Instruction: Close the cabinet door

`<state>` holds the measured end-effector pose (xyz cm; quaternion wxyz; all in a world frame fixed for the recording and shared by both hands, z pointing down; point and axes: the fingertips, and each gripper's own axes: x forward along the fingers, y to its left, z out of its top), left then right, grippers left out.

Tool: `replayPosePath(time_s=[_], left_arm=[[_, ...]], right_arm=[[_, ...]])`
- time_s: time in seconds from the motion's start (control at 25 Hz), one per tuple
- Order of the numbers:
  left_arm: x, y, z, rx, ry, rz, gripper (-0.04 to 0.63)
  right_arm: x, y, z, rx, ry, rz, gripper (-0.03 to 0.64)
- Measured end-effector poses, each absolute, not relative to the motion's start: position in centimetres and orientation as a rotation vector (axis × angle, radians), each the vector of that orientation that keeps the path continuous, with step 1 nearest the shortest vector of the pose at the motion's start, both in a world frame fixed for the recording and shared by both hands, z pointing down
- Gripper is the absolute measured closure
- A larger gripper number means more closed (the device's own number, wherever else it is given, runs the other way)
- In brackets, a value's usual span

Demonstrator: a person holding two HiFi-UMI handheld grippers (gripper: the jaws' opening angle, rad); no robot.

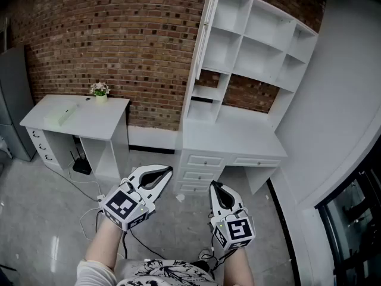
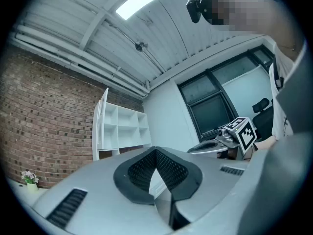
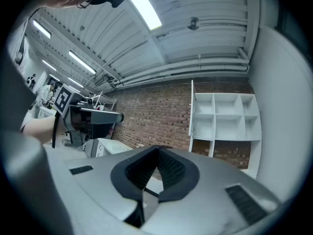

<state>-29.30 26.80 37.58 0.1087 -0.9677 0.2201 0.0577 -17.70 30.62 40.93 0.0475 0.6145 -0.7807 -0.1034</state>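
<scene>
Beyond the left tongs (image 1: pixel 169 171), a pale thing (image 1: pixel 61 117) on the worktop (image 1: pixel 98 113) is too small to identify; the cabinet door (image 1: pixel 205 31) shows edge-on.

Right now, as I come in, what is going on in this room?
A person holds a two-jaw tool in each hand and stands back from a white shelf unit that sits on a desk against a brick wall. The cabinet door at the unit's upper left stands open, seen edge-on. The left tool and the right tool are both shut and empty, held low near the person's body, well away from the door. The closing has not yet begun.
</scene>
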Motion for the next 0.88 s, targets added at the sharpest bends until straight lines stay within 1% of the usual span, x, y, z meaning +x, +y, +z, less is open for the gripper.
replayPosePath(time_s=[0.4, 0.88], left_arm=[[-29.1, 25.8, 37.9, -2.853, 0.637, 0.155, 0.584], [-30.5, 22.3, 41.3, -2.929, 0.723, 0.090, 0.583]], right_arm=[[-17.4, 29.1, 41.7, 1.884, -2.402, -0.268, 0.612], [-17.6, 25.5, 43.4, 1.872, -2.369, -0.230, 0.611]])
